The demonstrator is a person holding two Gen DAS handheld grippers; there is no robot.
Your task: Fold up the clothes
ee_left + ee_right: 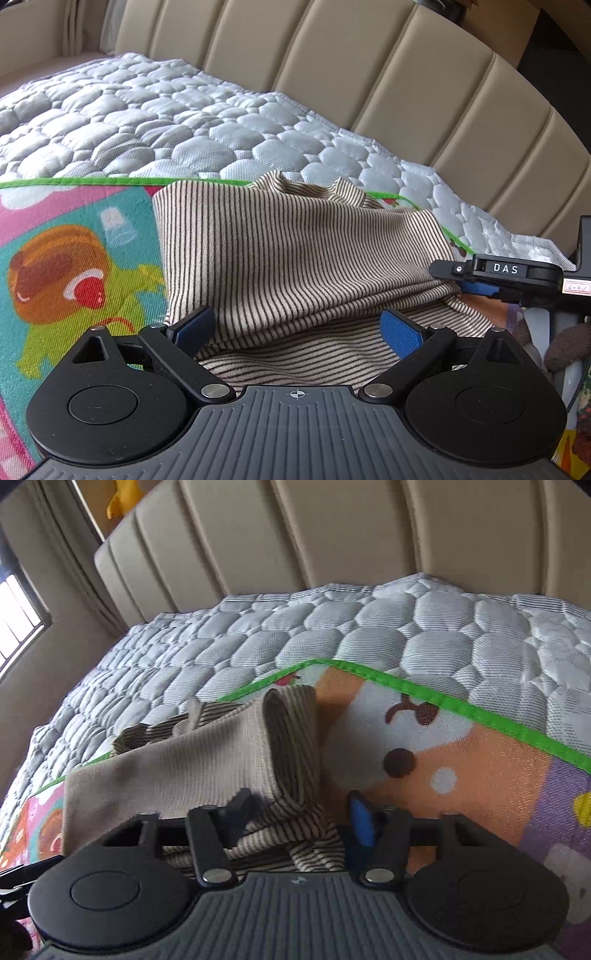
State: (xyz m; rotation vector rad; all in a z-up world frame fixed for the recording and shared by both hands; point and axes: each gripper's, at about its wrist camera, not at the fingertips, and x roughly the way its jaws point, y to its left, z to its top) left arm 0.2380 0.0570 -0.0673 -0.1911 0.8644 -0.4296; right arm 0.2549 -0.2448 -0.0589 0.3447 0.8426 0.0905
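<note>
A beige garment with thin dark stripes (295, 258) lies folded on a colourful cartoon play mat (74, 266) on the bed. My left gripper (299, 328) is open, its blue pads spread either side of the garment's near folded edge. My right gripper (301, 814) is open too, with a bunched fold of the striped garment (207, 768) lying between its fingers. The right gripper also shows in the left wrist view (509, 273) at the garment's right edge.
The green-edged mat (461, 746) lies on a grey quilted mattress (166, 122). A beige padded headboard (369, 74) runs behind. A window (18, 616) and curtain stand at the left. A brown plush toy (565, 347) sits at the right.
</note>
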